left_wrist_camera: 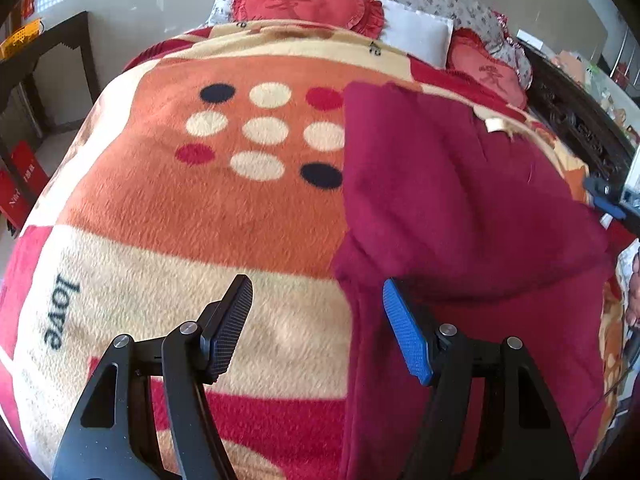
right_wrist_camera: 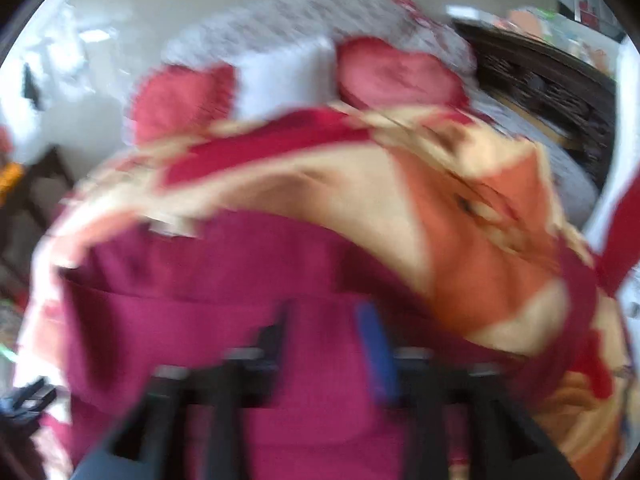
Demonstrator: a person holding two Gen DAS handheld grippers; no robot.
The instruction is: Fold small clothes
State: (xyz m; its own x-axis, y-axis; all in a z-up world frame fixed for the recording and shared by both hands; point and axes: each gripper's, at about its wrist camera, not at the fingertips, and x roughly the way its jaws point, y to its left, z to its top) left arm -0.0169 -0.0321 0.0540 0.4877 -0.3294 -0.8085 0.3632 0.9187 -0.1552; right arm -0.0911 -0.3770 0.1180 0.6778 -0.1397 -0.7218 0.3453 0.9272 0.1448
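The left tongs (left_wrist_camera: pixel 318 330) hang released above the bed, jaws spread wide with nothing between them; the black finger is over the patterned fleece blanket (left_wrist_camera: pixel 208 208) and the blue finger is at the edge of the maroon garment (left_wrist_camera: pixel 460 200). That garment lies on the blanket from the 6 o'clock edge up toward 2 o'clock in the left wrist view, with red heart cushions (left_wrist_camera: pixel 304 0) at 12 o'clock. The right wrist view is badly motion-blurred: the right tongs (right_wrist_camera: pixel 326 344) are over the maroon garment (right_wrist_camera: pixel 224 312) with a gap showing between the fingers, apparently gripping nothing.
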